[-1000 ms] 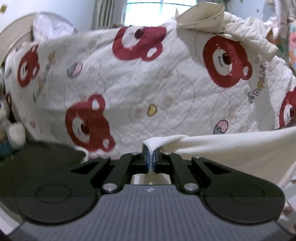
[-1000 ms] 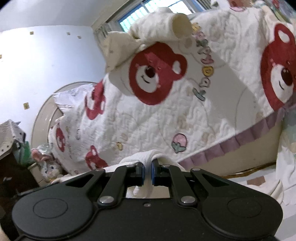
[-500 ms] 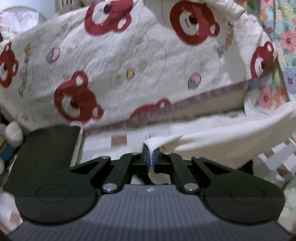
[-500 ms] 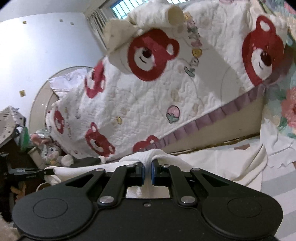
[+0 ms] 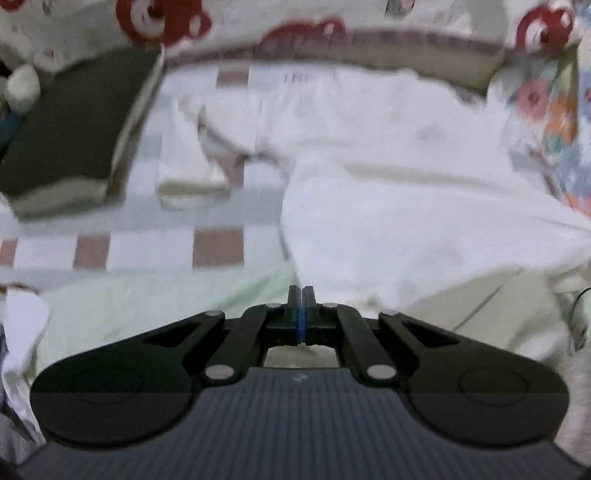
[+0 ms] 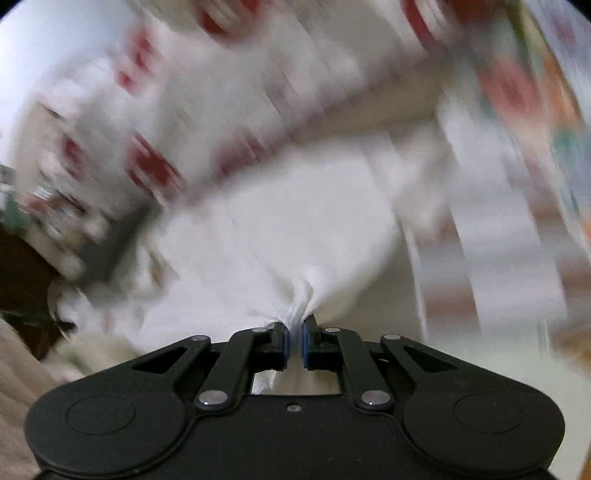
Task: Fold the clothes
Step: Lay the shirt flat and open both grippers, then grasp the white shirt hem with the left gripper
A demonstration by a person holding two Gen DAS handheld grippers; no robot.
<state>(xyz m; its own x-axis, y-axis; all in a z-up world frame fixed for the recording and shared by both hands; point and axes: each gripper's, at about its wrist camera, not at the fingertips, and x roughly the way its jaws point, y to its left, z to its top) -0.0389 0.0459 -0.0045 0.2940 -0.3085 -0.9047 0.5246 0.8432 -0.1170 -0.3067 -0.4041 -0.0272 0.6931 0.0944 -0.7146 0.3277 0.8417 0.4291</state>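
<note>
A white ribbed garment (image 5: 388,206) lies spread on the checked bed sheet (image 5: 218,251), reaching from the far side down to my left gripper (image 5: 301,291). That gripper is shut, and the garment's near corner runs right into its tips. In the right wrist view the same white garment (image 6: 280,236) fans out ahead, gathered into pleats where my right gripper (image 6: 294,325) is shut on it. This view is heavily blurred by motion.
A dark green pad (image 5: 74,129) lies at the left on the sheet, a small folded white piece (image 5: 188,173) beside it. The bear-print quilt (image 5: 159,18) borders the far side. Floral fabric (image 5: 546,122) is at the right, and a plush toy (image 5: 22,85) at the far left.
Both grippers have swung down from high in front of the quilt toward the bed. The garment that hung stretched between them now lies spread on the sheet.
</note>
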